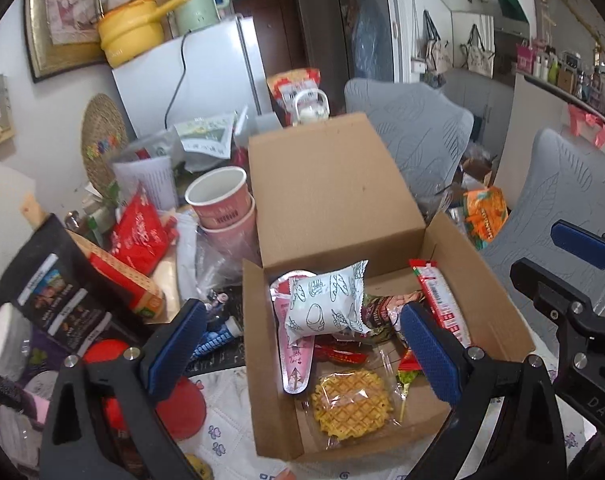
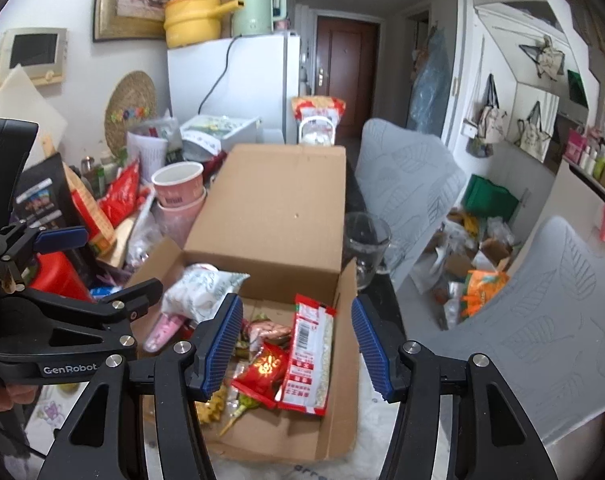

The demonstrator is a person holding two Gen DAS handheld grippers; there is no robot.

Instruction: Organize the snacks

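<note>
- Box (image 1: pixel 482 312): open carton, lid flap raised at its far side; snacks lie loose on its floor.
- Left gripper (image 1: pixel 302 344): jaws wide, holding nothing, poised over the box's near-left part; one pad outside the left wall, one over the contents.
- Right gripper (image 2: pixel 298 344): jaws wide, holding nothing, over the box's right half.
- Red pack (image 2: pixel 308 356): long, flat, against the box's right wall; long axis runs near-to-far, in line with the right gripper's fingers, sitting between its pads and below them.
- White pouch (image 1: pixel 326 304): atop the pile at the box's far-left, ahead of the left gripper.
- Waffle (image 1: pixel 352 404): near side of the box floor.
- Judgement: the right gripper is nearer the red pack; the left suits the pouch.
</note>
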